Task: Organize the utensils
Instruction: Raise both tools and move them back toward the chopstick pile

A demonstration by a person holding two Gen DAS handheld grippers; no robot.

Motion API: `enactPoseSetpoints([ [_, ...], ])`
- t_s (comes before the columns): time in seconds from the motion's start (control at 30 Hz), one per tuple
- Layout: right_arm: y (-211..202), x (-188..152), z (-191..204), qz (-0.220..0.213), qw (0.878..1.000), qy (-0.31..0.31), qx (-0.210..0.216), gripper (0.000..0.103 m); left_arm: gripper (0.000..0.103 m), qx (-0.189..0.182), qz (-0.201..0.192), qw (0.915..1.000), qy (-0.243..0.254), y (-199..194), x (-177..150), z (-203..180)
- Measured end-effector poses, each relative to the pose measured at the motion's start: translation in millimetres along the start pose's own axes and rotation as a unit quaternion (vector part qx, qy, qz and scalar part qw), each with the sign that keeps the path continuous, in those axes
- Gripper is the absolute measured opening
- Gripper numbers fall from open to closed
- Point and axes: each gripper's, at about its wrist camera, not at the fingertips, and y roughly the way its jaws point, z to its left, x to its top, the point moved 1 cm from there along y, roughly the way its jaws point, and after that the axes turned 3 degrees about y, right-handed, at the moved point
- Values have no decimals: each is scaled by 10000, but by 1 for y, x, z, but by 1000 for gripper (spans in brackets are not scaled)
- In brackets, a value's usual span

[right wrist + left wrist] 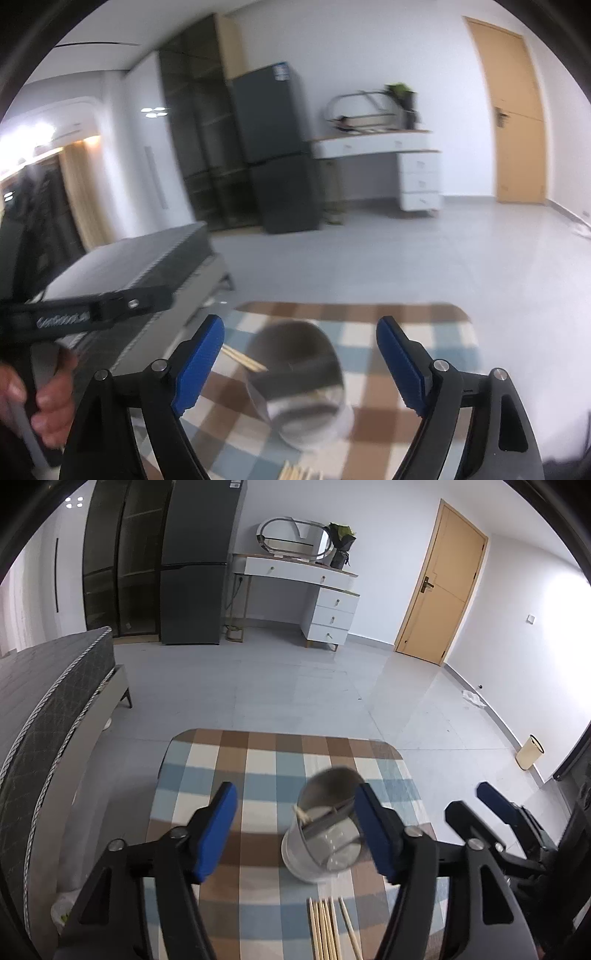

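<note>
Checked blue-and-brown tablecloth (258, 760) over a small table, grey floor and yellow door (443, 587) beyond. Steel utensil holder (325, 827) standing mid-cloth, blurred, one chopstick (301, 814) poking from its rim. Bundle of loose chopsticks (327, 926) lying nearer than the holder, long axes running near to far. Left gripper (295, 830) spread wide, holding nothing, holder just inside its right finger. Right gripper (299, 369) likewise wide and empty, holder between its fingers. Loose sticks sitting below and slightly right of the left gripper's centre; probably reachable by either, nearer one hard to tell.
</note>
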Motion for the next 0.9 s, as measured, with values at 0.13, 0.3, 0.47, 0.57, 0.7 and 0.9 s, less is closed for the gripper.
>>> enactPoseSetpoints([
  [0.13, -31, -7, 1, -69, 9994, 160, -312, 93, 70, 132, -65, 9999, 26, -11, -17, -6],
  [0.3, -63, -11, 2, -184, 9980, 253, -552, 99, 71, 219, -138, 9996, 68, -25, -31, -15],
  [0.47, -78, -17, 6, -208, 9969, 324, -686, 99, 80, 180, -234, 9995, 91, -34, -38, -19],
  [0.57, -88, -24, 9, -244, 9964, 315, -744, 100, 80, 186, -308, 9993, 55, -38, -46, -18],
  [0.7, -95, -35, 11, -249, 9956, 321, -850, 103, 80, 249, -327, 9991, 50, -38, -57, -16],
  [0.9, -97, -54, 13, -121, 9952, 324, -911, 103, 81, 328, -316, 9988, 150, -37, -79, -17],
])
